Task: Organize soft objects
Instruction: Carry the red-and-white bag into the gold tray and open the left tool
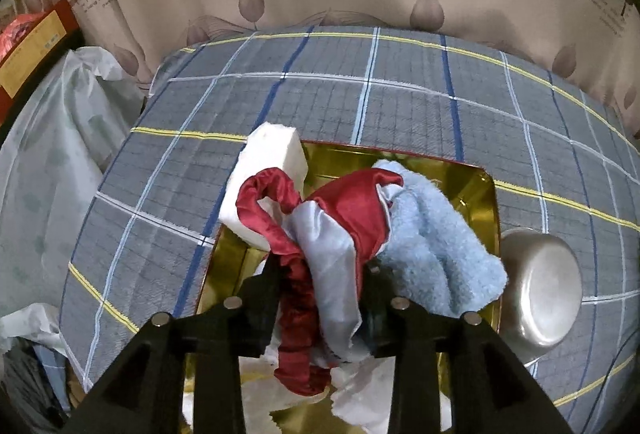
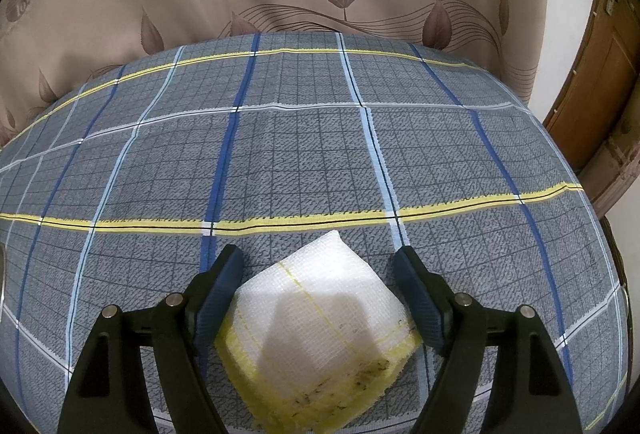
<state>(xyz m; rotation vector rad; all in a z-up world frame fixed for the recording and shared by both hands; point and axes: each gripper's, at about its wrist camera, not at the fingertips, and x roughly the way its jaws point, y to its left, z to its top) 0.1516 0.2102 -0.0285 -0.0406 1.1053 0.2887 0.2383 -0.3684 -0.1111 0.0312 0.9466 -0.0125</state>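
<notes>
The left hand-held gripper (image 1: 324, 274) hangs over the gold tray (image 1: 490, 194), its jaws narrow with the red-and-grey cloth (image 1: 340, 218) between them; whether the pads press on it I cannot tell. The cloth drapes over the tray's near edge, so it may slide out, or snag a finger and lift out with the hand-held gripper. The white sponge (image 1: 268, 170) leans on the tray rim and could tip off. The blue towel (image 1: 436, 234) crowds the metal bowl (image 1: 540, 286). The right hand-held gripper (image 2: 320, 274) stands wide around the yellow sponge (image 2: 320, 334) on the bed (image 2: 320, 154); closing on its corners, it may twist free
</notes>
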